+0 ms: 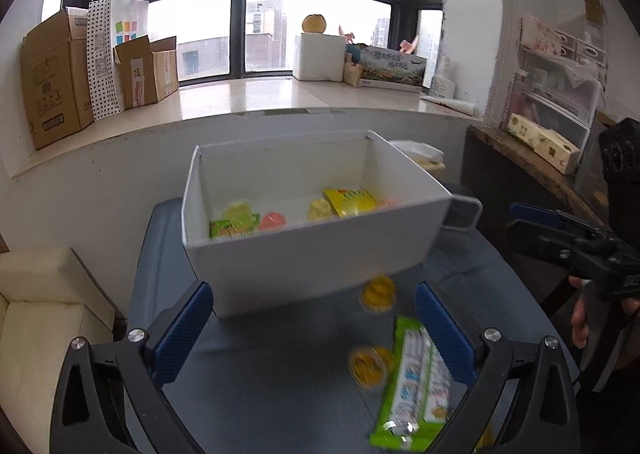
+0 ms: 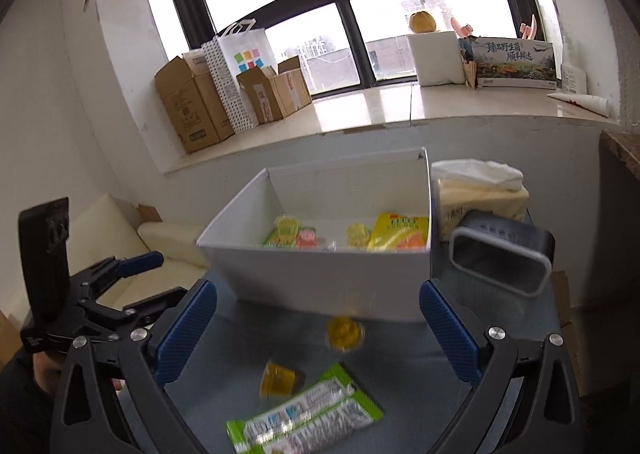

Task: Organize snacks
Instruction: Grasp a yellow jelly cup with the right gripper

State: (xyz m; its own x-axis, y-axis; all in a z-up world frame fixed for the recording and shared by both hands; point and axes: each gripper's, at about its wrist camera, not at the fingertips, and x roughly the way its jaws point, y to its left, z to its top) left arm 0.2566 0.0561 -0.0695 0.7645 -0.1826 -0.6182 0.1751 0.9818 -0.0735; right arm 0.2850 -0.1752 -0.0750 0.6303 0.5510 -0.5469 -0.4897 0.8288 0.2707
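Green snack pack (image 1: 414,382) flat on the blue-grey table (image 1: 248,382), in front of the white box (image 1: 304,254) and outside it; long axis running away from the left gripper (image 1: 316,332) toward the box, slightly tilted, its near end down at the bottom edge of the left wrist view. Same pack (image 2: 306,412) lying crosswise in the right wrist view, long axis slanting from lower left to upper right, so broadside to the right gripper (image 2: 318,328). Two yellow jelly cups beside it: one (image 2: 280,378) touching or just off the pack's far edge, the other (image 2: 345,332) nearer the box wall. More snacks already inside the box, among them a yellow packet (image 2: 398,236). Both sets of fingers spread fully wide, nothing between the blue pads (image 1: 438,328), nothing held. Pack sitting close under the left gripper's right-hand finger, off centre; more centred below the right gripper, though low in that view. Judging by this, right gripper probably better placed to pinch across the pack's narrow width; left would need to shift sideways first. Blur on the cups, so exact contact unclear.
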